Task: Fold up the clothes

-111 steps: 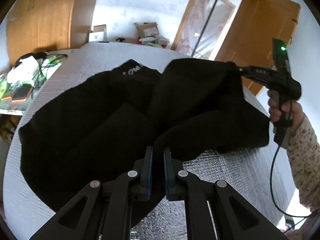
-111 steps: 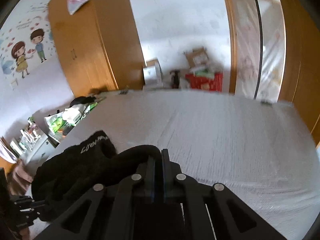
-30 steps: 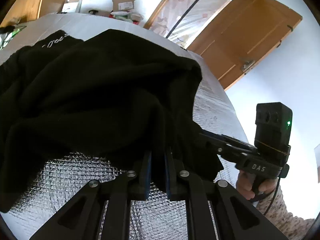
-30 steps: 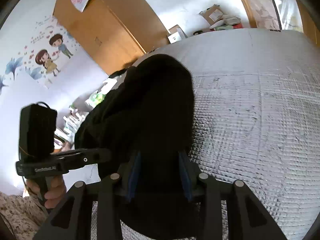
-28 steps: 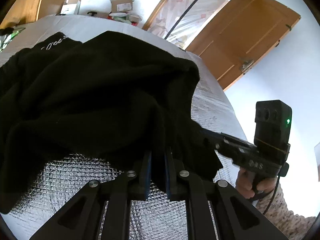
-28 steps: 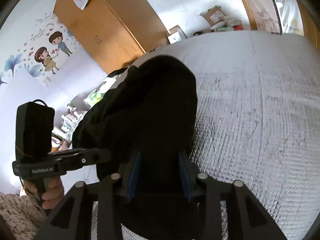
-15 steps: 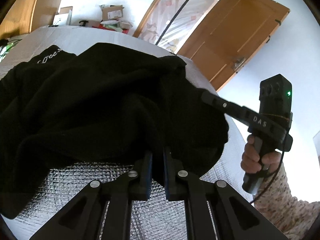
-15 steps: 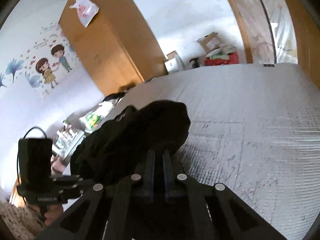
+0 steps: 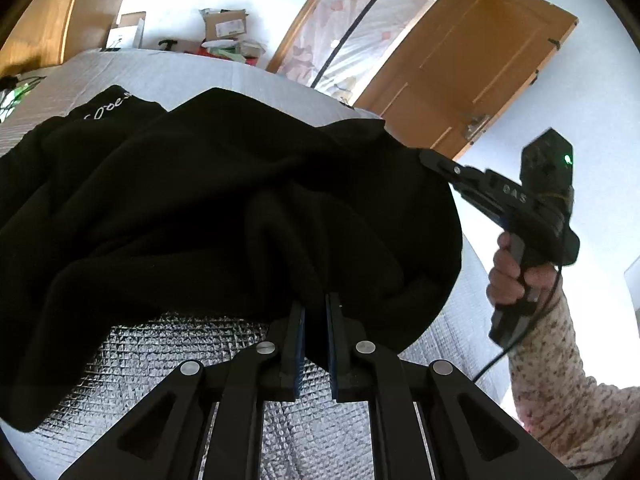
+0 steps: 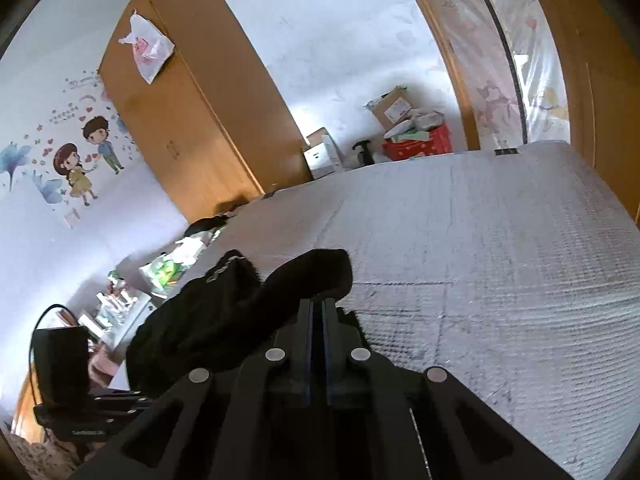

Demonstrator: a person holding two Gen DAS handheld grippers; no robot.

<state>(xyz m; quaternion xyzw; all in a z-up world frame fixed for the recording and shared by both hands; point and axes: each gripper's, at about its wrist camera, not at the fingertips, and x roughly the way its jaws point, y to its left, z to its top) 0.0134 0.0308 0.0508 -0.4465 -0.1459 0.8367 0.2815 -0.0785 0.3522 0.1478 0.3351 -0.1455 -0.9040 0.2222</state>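
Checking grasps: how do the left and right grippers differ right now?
Left gripper pinches a thick fold at the near edge of the black garment; right gripper pinches a thinner edge at its far side. The left's blue pads stand visibly apart; the right's are almost touching. Both are shut on cloth, lifting it off the quilted mat.

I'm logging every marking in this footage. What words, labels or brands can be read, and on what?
"DAS": on the right tool, readable in the left wrist view.
White lettering on the black garment: too distorted to read.
Label on the left tool: blurred.
Cardboard box labels: too small.
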